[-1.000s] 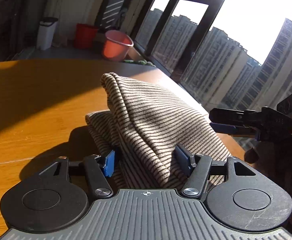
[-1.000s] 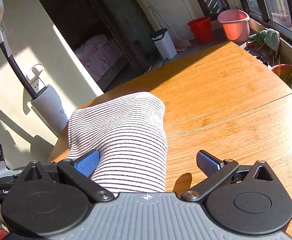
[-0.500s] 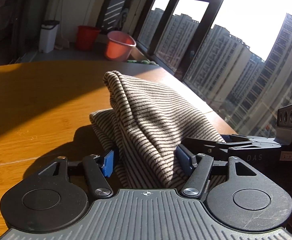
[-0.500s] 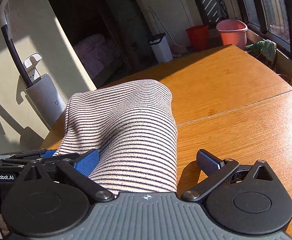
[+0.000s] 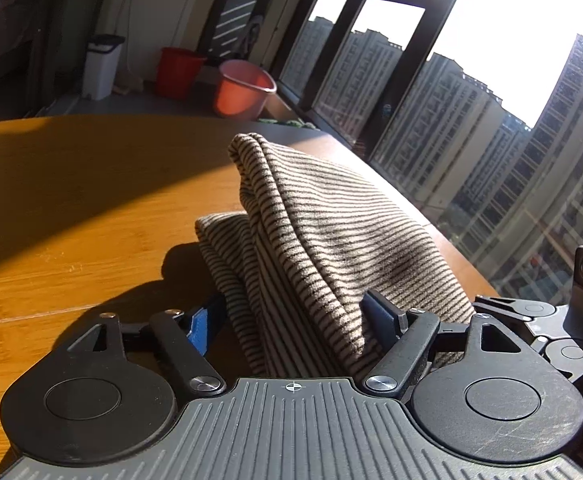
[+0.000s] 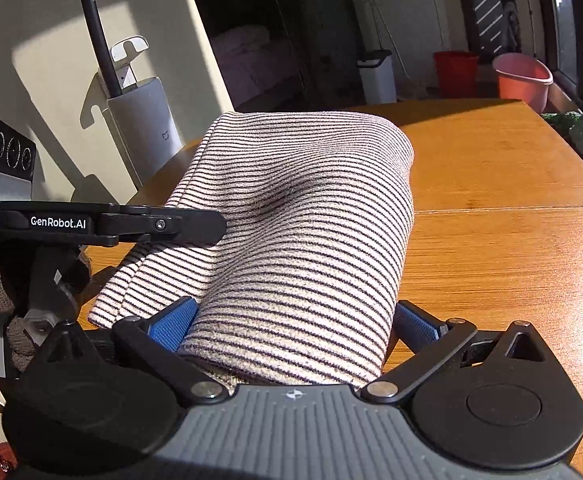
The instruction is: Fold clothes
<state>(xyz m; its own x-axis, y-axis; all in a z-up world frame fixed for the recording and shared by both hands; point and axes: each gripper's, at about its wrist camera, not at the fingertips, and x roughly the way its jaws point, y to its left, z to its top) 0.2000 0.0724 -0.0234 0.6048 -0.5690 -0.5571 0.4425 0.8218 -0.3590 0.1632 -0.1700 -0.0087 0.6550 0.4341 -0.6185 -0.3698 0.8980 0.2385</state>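
Note:
A folded brown-and-cream striped garment (image 5: 323,232) lies humped on the wooden table (image 5: 71,200). My left gripper (image 5: 291,316) straddles its near end. Its jaws are opening, and a dark gap shows between the left blue pad (image 5: 201,328) and the cloth. In the right wrist view the same garment (image 6: 303,220) fills the space between the wide-set pads of my right gripper (image 6: 293,320), which stands open around it. The left gripper's finger (image 6: 163,224) reaches onto the cloth from the left. The right gripper's body (image 5: 531,320) sits close at the right.
The table's edge (image 5: 431,216) runs along tall windows on the right. On the floor beyond stand a pink bucket (image 5: 245,88), a red bucket (image 5: 177,72) and a white bin (image 5: 101,66). A vacuum dock (image 6: 143,128) stands by the wall, and a plant (image 6: 575,128) by the window.
The right gripper has slid in over the garment, so cloth now fills its jaws, and it has come up beside the left gripper. The left jaws have widened a little.

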